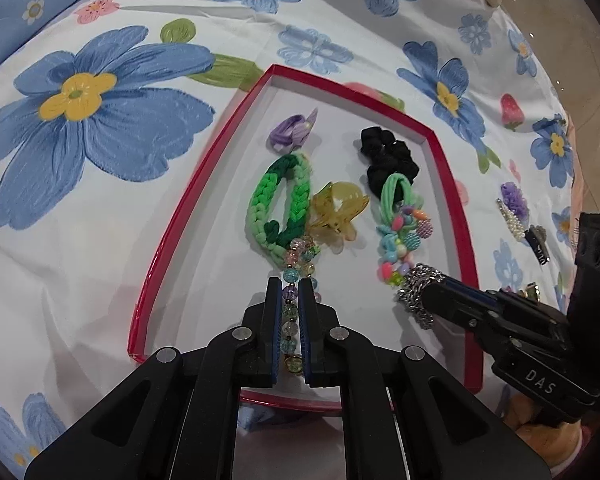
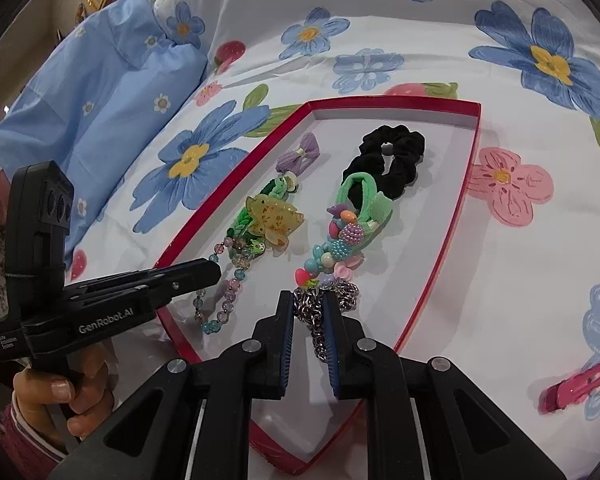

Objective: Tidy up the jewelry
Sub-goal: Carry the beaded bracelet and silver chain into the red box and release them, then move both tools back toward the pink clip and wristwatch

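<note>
A red-rimmed white tray lies on the flowered sheet. In it lie a purple bow, a green braided band, a yellow claw clip, a black scrunchie and a green beaded hair tie. My left gripper is shut on a pastel glass-bead bracelet over the tray's near part. My right gripper is shut on a silver chain next to the beaded tie.
Outside the tray to the right lie a purple and pearl clip, a dark clip and a pink clip. A blue pillow lies at the left. The floor shows beyond the bed's far right edge.
</note>
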Motion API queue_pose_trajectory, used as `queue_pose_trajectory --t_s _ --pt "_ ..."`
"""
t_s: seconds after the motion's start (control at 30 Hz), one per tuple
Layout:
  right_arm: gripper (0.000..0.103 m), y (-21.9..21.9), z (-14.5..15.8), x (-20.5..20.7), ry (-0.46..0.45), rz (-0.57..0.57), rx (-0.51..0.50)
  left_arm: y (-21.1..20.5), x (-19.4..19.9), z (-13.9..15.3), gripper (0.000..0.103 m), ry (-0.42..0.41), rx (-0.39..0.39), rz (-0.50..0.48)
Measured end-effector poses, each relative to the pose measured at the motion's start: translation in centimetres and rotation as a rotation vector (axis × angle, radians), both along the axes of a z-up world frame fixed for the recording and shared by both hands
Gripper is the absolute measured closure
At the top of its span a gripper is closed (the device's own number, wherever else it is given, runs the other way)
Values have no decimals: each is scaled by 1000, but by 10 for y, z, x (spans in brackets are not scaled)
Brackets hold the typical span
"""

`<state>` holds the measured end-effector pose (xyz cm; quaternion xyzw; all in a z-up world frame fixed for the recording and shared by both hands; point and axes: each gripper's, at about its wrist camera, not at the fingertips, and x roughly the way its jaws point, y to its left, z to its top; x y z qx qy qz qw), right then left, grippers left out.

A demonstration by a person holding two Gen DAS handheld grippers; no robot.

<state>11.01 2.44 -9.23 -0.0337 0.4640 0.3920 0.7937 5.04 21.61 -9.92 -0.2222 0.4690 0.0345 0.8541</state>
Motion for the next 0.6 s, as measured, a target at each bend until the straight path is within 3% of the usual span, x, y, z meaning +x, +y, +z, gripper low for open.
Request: queue_pose_trajectory --t_s 0.3,0.6 --pt "87 9 -2 0 -11 20 -43 3 -1 -1 96 9 -5 13" --pt "87 10 -2 -1 -7 27 -50 2 -3 2 85 7 12 17"
